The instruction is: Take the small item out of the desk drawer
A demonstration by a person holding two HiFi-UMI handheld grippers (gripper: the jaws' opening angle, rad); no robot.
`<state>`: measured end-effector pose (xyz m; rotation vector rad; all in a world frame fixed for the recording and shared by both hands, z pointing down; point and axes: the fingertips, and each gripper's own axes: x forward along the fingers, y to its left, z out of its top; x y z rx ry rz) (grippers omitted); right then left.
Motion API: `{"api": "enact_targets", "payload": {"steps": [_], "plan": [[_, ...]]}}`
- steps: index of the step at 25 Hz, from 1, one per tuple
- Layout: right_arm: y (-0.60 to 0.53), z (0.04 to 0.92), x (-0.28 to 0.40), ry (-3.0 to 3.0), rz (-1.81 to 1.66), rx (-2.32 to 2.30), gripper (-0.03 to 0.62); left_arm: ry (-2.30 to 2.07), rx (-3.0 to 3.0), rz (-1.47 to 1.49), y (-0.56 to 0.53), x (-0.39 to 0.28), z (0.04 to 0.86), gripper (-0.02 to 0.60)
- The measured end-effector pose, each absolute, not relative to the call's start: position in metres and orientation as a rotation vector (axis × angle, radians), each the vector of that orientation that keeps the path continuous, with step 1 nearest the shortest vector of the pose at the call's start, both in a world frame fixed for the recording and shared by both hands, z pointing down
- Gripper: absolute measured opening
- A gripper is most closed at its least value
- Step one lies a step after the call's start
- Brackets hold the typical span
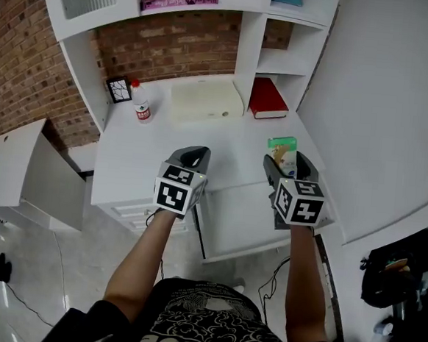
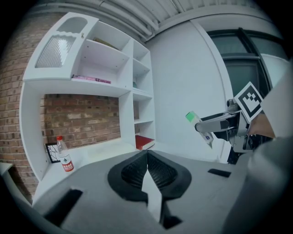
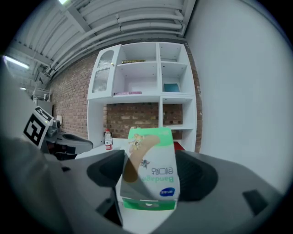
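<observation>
Bare forearms reach forward in the head view, each carrying a gripper with a marker cube. The right gripper [image 1: 288,163] is clenched on a small green-and-white bandage box [image 3: 149,171], pads pressing its two sides, and holds it in the air over the front edge of the tabletop [image 1: 224,141]. The left gripper [image 2: 147,160] is closed with nothing in it, jaws meeting edge to edge, level with the right one and well apart from it.

Judging by this, the box is already out of the drawer [image 1: 239,224], which looks pulled out just below the grippers, so the taking-out step seems nearly done. The next move probably calls for setting the box down on a bare part of the tabletop, clear of the water bottle [image 1: 140,103] and the red book [image 1: 267,98], and only then loosening the grip.

Only the right gripper view shows the box's printed face and the grip on it. The left gripper view shows it from the side, poking up out of the right gripper. Neither gripper view shows the drawer; only the head view does.
</observation>
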<state>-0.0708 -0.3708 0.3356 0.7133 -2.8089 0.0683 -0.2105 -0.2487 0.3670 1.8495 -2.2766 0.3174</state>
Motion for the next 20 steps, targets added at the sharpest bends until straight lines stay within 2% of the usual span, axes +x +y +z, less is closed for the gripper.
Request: {"api": "enact_targets", "payload": {"steps": [20], "plan": [[-0.354, 0.328, -0.076, -2.830, 0.047, 0.703, 0.347, -2.301, 1.837, 0.320, -0.234, -0.212, 0.358, 0.007]]}}
